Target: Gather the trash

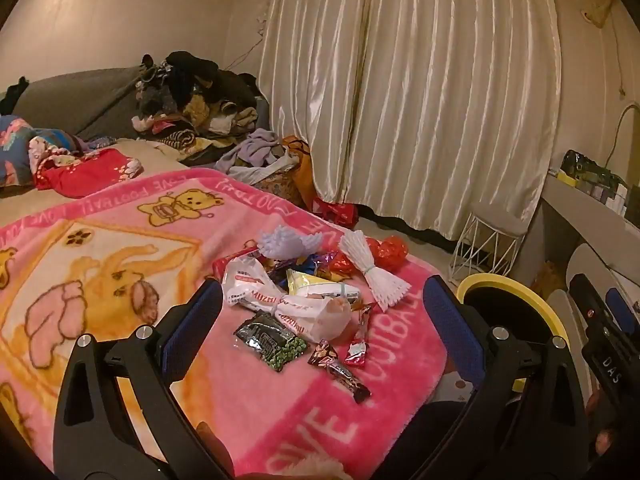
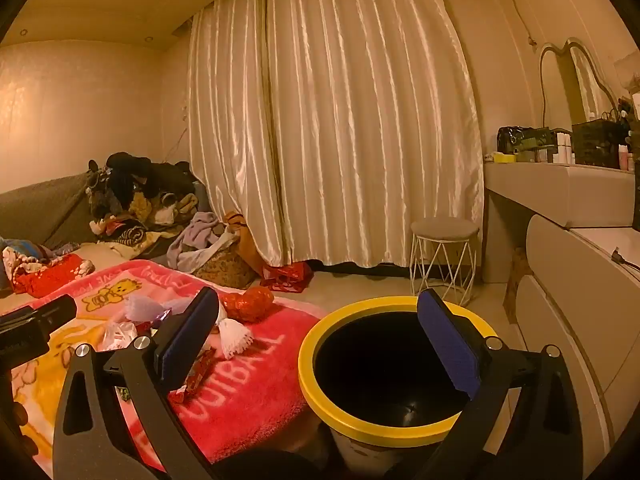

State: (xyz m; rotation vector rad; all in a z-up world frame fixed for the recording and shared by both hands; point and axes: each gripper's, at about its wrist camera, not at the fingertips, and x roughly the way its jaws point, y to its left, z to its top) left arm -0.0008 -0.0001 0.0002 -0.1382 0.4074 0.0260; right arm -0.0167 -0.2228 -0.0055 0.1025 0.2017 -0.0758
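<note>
A heap of trash lies on the pink blanket (image 1: 120, 240): a white plastic bag (image 1: 280, 304), a green pea packet (image 1: 272, 340), a dark bar wrapper (image 1: 340, 372), a red-white wrapper (image 1: 358, 348), white foam netting (image 1: 372, 272) and red netting (image 1: 390, 250). My left gripper (image 1: 324, 320) hangs open just before the heap, with the wrappers between its blue pads but untouched. My right gripper (image 2: 320, 344) is open above the yellow-rimmed bin (image 2: 384, 432), holding nothing. The bin (image 1: 516, 284) stands at the bed's right corner. The red netting (image 2: 248, 304) and foam netting (image 2: 236, 336) also show in the right wrist view.
A clothes pile (image 1: 200, 108) sits at the bed's far end by the cream curtain (image 1: 420, 92). A wire-legged stool (image 2: 444, 256) stands on the floor beyond the bin. The vanity counter (image 2: 560, 188) with bottles runs along the right. A red bag (image 2: 288, 276) lies under the curtain.
</note>
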